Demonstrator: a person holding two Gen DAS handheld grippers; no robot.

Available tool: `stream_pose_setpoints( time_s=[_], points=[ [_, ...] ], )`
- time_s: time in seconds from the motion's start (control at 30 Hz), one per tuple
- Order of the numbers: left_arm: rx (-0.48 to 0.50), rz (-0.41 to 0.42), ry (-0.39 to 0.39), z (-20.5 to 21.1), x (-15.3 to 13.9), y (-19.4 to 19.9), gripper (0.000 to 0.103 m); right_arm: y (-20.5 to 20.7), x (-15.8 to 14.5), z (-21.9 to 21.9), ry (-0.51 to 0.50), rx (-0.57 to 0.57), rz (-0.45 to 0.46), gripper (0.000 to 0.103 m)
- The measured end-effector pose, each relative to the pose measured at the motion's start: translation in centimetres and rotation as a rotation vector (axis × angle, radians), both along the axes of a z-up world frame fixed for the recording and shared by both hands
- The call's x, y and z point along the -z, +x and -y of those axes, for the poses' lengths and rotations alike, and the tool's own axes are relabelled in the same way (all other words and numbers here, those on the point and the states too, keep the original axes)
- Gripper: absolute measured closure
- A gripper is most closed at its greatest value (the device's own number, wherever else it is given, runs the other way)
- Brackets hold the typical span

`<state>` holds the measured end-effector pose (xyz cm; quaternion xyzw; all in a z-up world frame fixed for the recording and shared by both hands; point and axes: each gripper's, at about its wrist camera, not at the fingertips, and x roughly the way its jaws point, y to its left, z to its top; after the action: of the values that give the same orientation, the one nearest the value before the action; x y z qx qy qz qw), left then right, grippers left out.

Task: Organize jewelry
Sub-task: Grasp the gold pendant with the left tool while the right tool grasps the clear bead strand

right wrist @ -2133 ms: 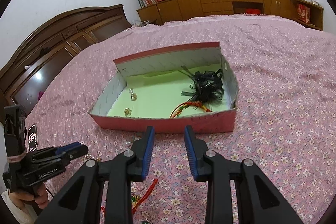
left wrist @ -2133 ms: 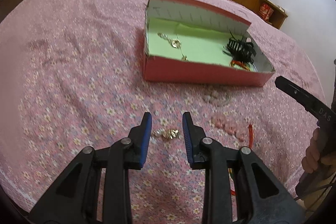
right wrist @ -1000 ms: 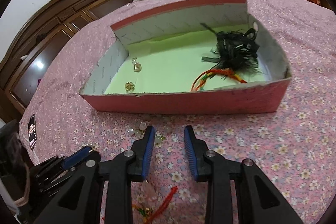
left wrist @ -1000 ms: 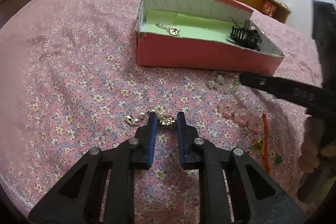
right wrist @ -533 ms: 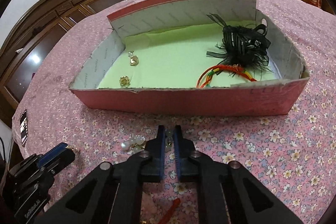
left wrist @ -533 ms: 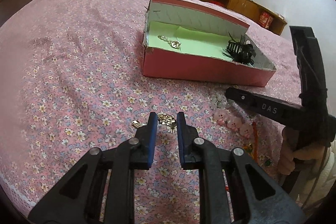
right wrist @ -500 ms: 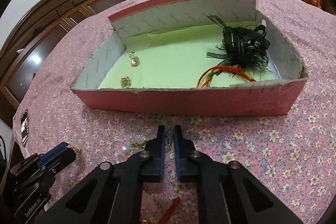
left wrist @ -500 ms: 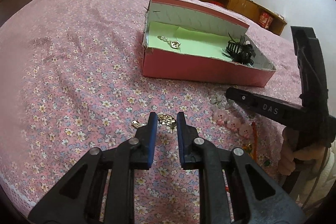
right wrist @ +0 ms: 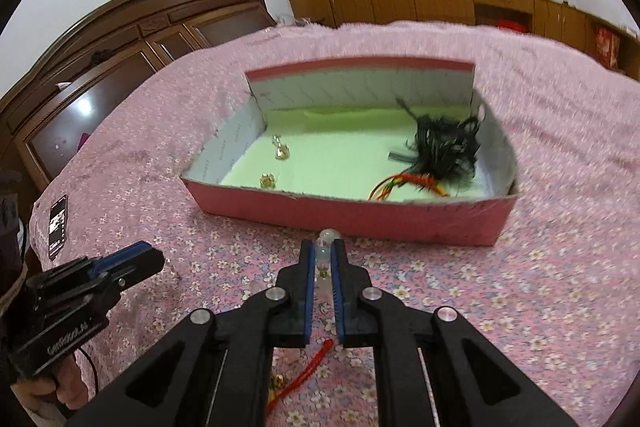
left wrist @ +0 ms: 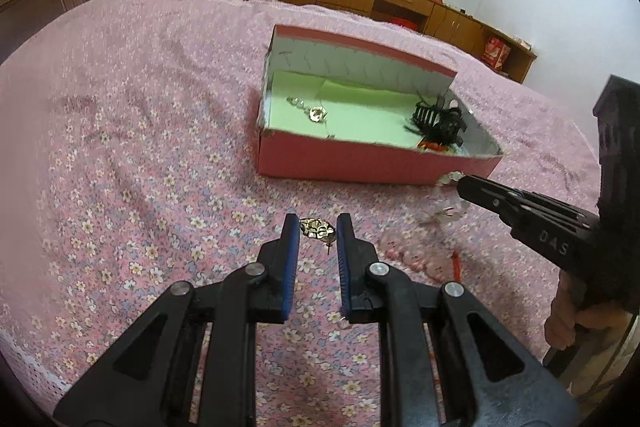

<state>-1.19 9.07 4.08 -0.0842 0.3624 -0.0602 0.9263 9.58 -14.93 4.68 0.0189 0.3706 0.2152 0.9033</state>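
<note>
Risk now: left claw (left wrist: pixel 317 229) pinches gold earring (left wrist: pixel 317 227), right claw (right wrist: pixel 323 254) clamps clear beads (right wrist: pixel 327 238); slippery bits could drop short of the box (right wrist: pixel 352 213)

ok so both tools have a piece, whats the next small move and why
Probably carry both forward over the box and drop them in. The left tool pinches a gold piece, the right tool a clear bead piece, both short of the near wall.

So the left gripper (left wrist: pixel 317 227) went from wide open around the gold brooch (left wrist: pixel 318 228) to clamped on it, and it's lifted off the bedspread (left wrist: pixel 132 155) now. The right gripper (right wrist: pixel 323 249) snapped shut too, on a clear beaded piece (right wrist: pixel 326 245) (blurry, hard to identify), and it's come up toward the pink box (right wrist: pixel 360 219).
</note>
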Motion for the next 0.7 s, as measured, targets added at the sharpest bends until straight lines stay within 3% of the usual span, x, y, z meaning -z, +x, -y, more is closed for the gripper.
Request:
stream_pose_setpoints(
  time_s=[0.7],
  points=[
    [0.018,0.14,-0.009,1.6,-4.5,1.3,0.093,-1.6,-4.6,3.3,0.052,0.072,0.163,0.094]
  ],
)
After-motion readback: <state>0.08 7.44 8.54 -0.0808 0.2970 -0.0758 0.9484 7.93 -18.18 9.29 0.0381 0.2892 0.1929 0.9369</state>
